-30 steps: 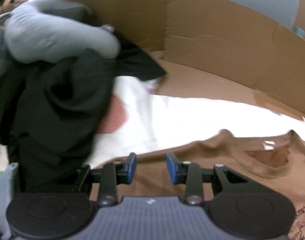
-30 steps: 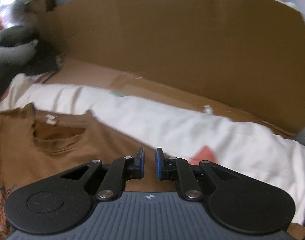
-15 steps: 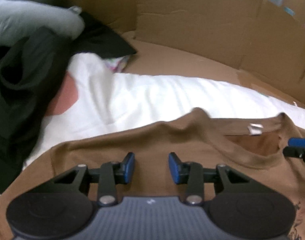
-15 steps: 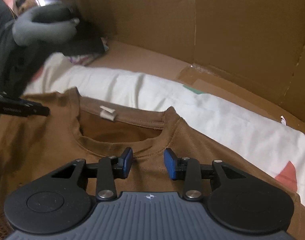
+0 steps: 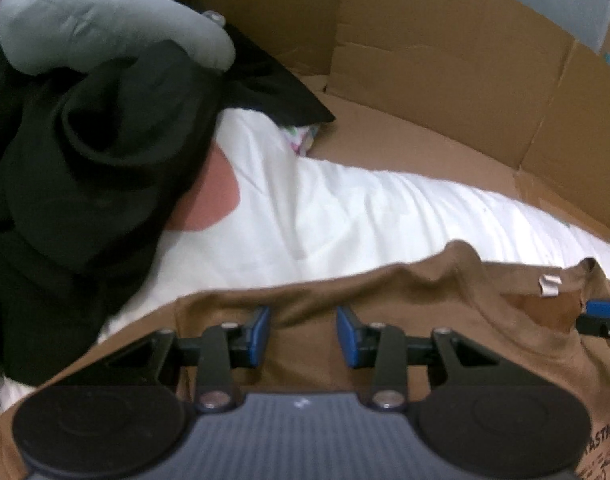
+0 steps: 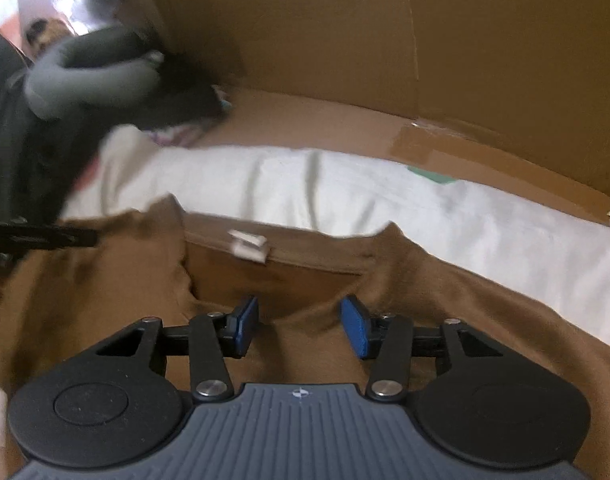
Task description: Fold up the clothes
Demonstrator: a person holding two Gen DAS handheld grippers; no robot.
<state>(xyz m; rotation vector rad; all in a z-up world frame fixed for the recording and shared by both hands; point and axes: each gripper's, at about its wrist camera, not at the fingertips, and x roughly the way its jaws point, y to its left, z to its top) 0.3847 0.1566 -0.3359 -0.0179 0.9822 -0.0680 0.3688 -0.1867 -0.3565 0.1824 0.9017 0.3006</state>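
A brown T-shirt (image 5: 425,300) lies flat on a white cloth (image 5: 365,220), its collar with a white label (image 6: 249,246) toward the cardboard wall. My left gripper (image 5: 303,320) hovers open just above the shirt's shoulder edge, with nothing between its pads. My right gripper (image 6: 301,316) is over the front of the collar on the brown T-shirt (image 6: 85,300); its jaws are opening and the pads press on nothing. One blue tip of the right gripper (image 5: 603,312) shows at the right edge of the left wrist view.
A heap of dark clothes (image 5: 85,180) with a grey neck pillow (image 5: 105,20) on top lies to the left. Cardboard walls (image 6: 345,40) close off the far side behind the white cloth (image 6: 345,192).
My right gripper swung left from over the white cloth to the shirt's collar, and its jaws went from nearly shut to open. My left gripper sank toward the shirt's shoulder.
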